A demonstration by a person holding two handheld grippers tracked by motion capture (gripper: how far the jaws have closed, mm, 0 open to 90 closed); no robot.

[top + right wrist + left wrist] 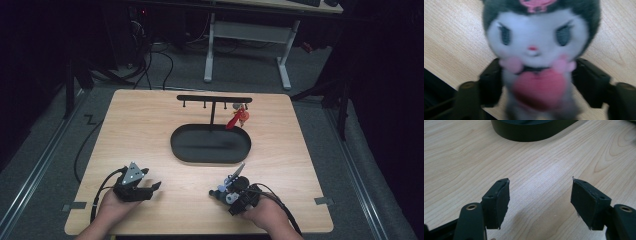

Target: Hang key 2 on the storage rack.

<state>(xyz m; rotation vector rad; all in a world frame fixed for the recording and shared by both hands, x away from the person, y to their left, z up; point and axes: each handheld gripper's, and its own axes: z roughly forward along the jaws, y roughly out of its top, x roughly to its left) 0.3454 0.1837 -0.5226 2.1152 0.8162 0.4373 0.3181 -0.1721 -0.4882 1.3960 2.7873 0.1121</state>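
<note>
1. We hold the right claw low at the near right of the worktop, with a small plush doll standing between its jaws. In the right gripper view the doll has a white face, a dark hood and a red heart on its chest, and the black pads flank its body at the arms.

2. The pads sit right against the plush on both sides, so we judge the right claw to be pinching the doll by its body; the picture is blurred, and we cannot tell how firm the squeeze is. Taking it round the middle leaves the head and whatever loop it carries free.

3. From the high view the doll rests at the near right of the worktop, well apart from the black oval tray in the middle.

4. A black hook rack rises from the far side of the tray. A red charm hangs from a hook near its right end; the other hooks look bare. We judge the doll is meant for one of them.

5. The left claw lies at the near left, spread wide over bare wood with nothing between its pads. It points toward the tray, whose dark wall shows ahead, probably waiting to steady the rack or the loop.
</note>
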